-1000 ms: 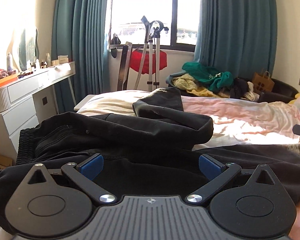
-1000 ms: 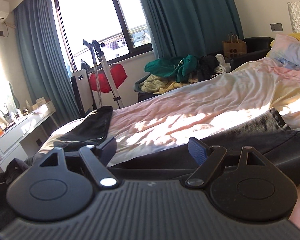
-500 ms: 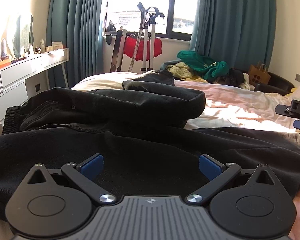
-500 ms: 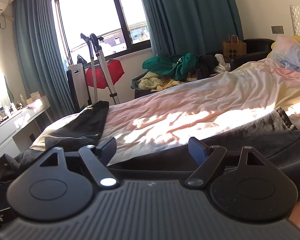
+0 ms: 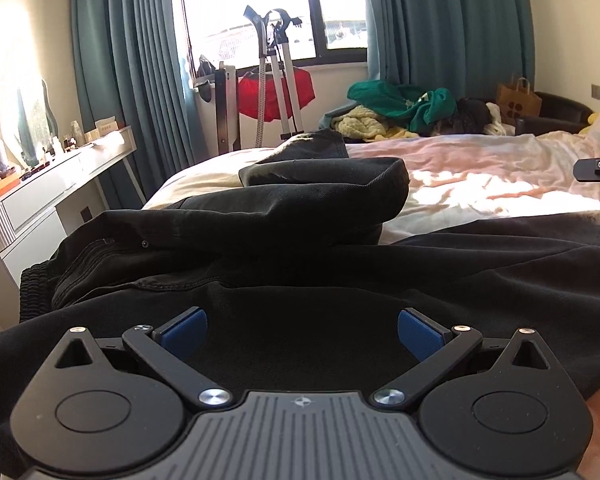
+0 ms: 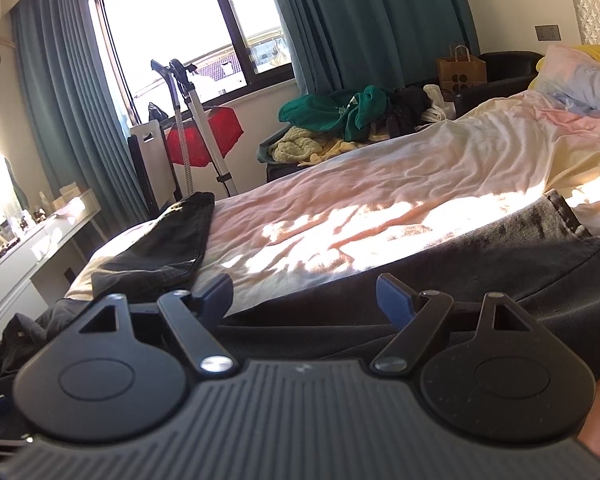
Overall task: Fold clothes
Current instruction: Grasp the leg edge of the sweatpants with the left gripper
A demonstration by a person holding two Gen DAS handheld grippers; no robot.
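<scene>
Black trousers point(image 5: 300, 248) lie across the near edge of the bed, one leg bunched and folded back toward the window point(image 5: 324, 176). My left gripper point(image 5: 300, 330) is open, its blue pads wide apart just above the dark cloth near the elastic waistband point(image 5: 36, 292). My right gripper point(image 6: 304, 296) is open over the other trouser leg point(image 6: 500, 256), whose hem lies in sunlight at the right. The far leg also shows in the right wrist view point(image 6: 168, 240). Neither gripper holds cloth.
The bed sheet point(image 6: 380, 184) is pale pink and wrinkled. A white dresser point(image 5: 40, 196) stands left of the bed. A pile of clothes point(image 5: 404, 112) and a paper bag point(image 5: 518, 98) sit beyond the bed. A garment steamer point(image 5: 276, 76) stands at the window.
Both grippers have shifted slightly over the trousers; the left view has dropped lower and closer to the cloth, and the right view has tilted. Both stay open.
</scene>
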